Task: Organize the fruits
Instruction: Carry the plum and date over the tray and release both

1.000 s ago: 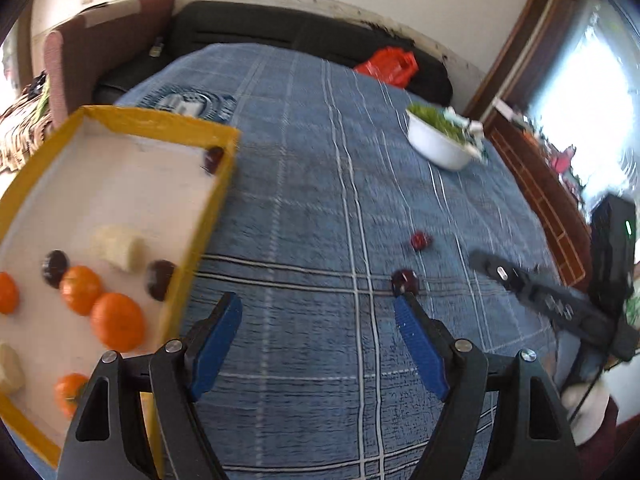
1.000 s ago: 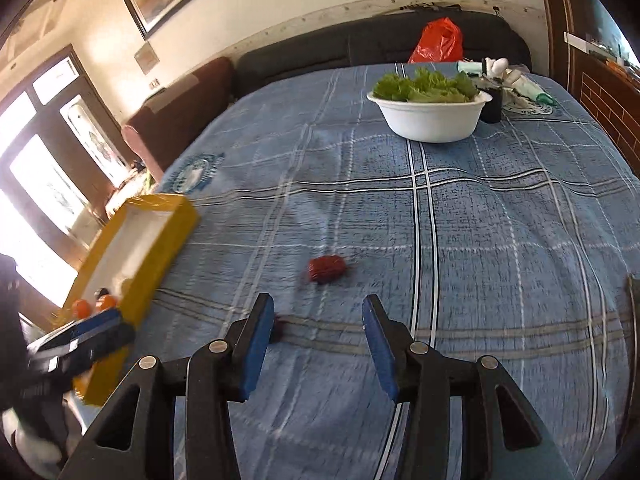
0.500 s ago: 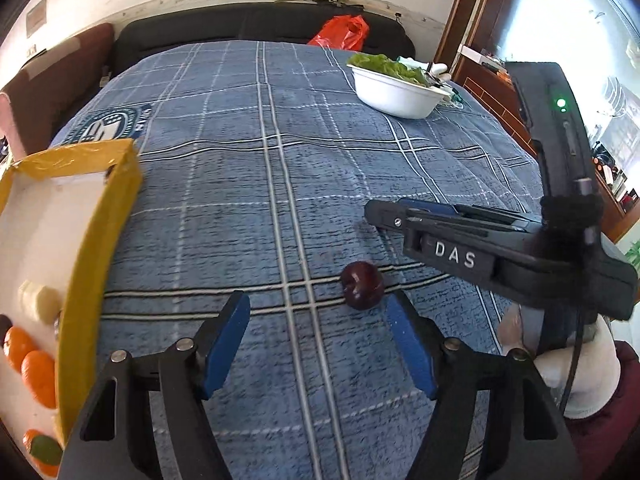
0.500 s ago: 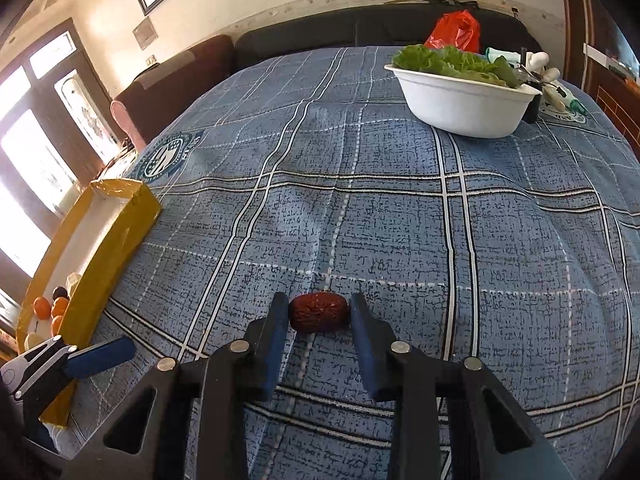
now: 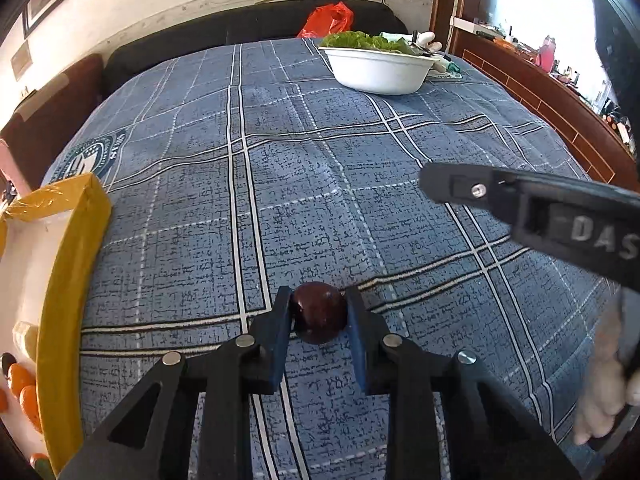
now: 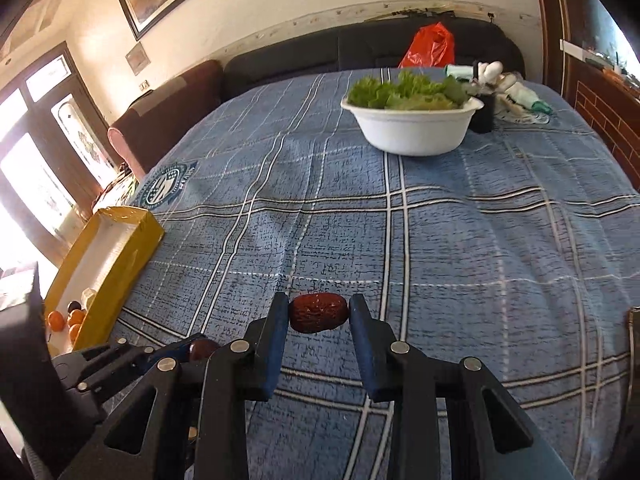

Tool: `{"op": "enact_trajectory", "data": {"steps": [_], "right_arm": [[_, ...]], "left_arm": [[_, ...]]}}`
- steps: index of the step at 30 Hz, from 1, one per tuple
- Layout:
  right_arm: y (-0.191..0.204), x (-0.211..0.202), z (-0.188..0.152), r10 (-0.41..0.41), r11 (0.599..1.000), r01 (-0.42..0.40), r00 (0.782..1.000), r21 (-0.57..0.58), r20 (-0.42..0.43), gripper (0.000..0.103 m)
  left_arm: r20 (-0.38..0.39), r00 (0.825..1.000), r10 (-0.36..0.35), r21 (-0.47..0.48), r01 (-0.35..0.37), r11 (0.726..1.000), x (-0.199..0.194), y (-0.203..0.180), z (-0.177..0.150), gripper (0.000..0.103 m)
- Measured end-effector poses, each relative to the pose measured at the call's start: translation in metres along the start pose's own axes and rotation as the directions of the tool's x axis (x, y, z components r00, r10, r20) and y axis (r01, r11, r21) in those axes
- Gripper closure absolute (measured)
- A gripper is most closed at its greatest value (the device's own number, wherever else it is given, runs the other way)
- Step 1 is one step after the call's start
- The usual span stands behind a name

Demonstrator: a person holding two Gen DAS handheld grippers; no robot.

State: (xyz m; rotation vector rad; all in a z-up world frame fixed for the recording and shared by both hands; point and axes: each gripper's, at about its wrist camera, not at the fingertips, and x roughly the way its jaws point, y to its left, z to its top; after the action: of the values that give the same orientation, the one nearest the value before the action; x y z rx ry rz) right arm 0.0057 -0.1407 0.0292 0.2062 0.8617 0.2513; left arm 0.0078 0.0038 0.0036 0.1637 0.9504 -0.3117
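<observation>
Task looks nearly done: most fruit already sits in the yellow tray (image 6: 116,248) at the left edge of the bench (image 5: 320,184), and the last two loose pieces are both gripped. The left gripper (image 5: 319,314) is clamped on a round dark plum (image 5: 319,312), the right gripper (image 6: 319,316) is closed on a wrinkled red date (image 6: 318,313); both fruits are low over the cloth, well apart from the tray. Left to do: carry both into the tray. Counts: one plum, one date in the grippers; in the tray about three oranges (image 6: 66,320), one dark fruit, one pale piece (tray partly cut off, likely more). One white bowl (image 6: 412,128) of greens, not fruit.
</observation>
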Motion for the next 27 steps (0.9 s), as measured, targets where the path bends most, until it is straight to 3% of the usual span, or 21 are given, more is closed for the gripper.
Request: {"op": "enact_trajectory", "data": {"steps": [8, 16, 22, 27], "right_arm": [[0.018, -0.031, -0.006, 0.008, 1.0, -0.008, 0.999, -0.027, 0.035, 0.069], [0.064, -0.055, -0.017, 0.042, 0.994, -0.036, 0.998, -0.101, 0.056, 0.069], [0.112, -0.061, -0.029, 0.082, 0.982, -0.073, 0.996, -0.177, 0.041, 0.069], [0.16, -0.055, -0.04, 0.111, 0.962, -0.105, 0.994, -0.251, 0.011, 0.069]], "left_arm": [[0.058, 0.998, -0.015, -0.132, 0.022, 0.991, -0.041, 0.029, -0.012, 0.078], [0.132, 0.991, 0.017, -0.337, 0.028, 0.941, -0.101, 0.083, -0.051, 0.078], [0.149, 0.98, 0.135, -0.463, -0.052, 0.885, -0.136, 0.134, -0.084, 0.077], [0.147, 0.95, 0.277, -0.543, -0.156, 0.825, -0.162, 0.176, -0.108, 0.077]]}}
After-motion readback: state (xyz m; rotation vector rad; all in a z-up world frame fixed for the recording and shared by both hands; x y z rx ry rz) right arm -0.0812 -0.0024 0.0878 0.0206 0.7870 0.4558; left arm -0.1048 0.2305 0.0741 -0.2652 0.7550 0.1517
